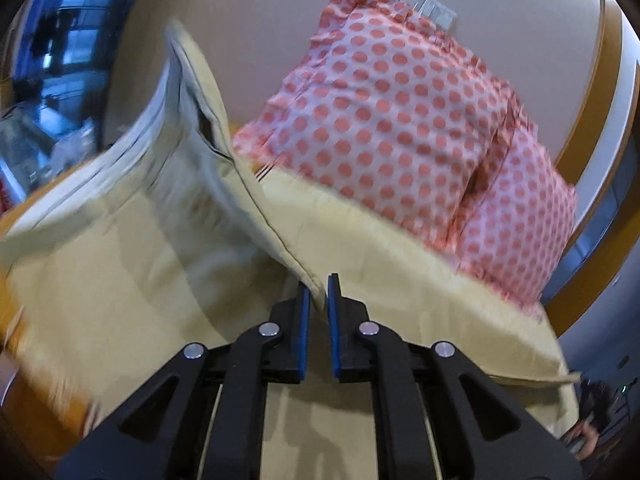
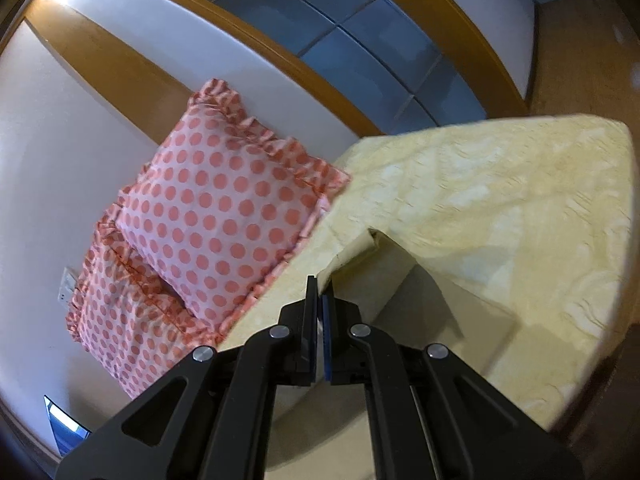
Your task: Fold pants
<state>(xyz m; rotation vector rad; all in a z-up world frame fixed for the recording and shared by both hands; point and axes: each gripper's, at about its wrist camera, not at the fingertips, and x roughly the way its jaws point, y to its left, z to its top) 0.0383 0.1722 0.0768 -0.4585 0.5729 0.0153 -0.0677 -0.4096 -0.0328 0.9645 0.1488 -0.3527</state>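
Left gripper tilts downward, clamped on the pants hem; right gripper, nearly level, pinches another pants edge.

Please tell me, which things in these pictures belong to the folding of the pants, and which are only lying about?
Belong to the job:
- beige pants
- left gripper, shut on the pants
- right gripper, shut on the pants
- bed cover, the work surface

Only lying about:
- dotted pillows
- wall sockets

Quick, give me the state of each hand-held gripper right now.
Left hand-held gripper: closed on an edge of the pale pants, which hang lifted from it.
Right hand-held gripper: closed on another edge of the pants.
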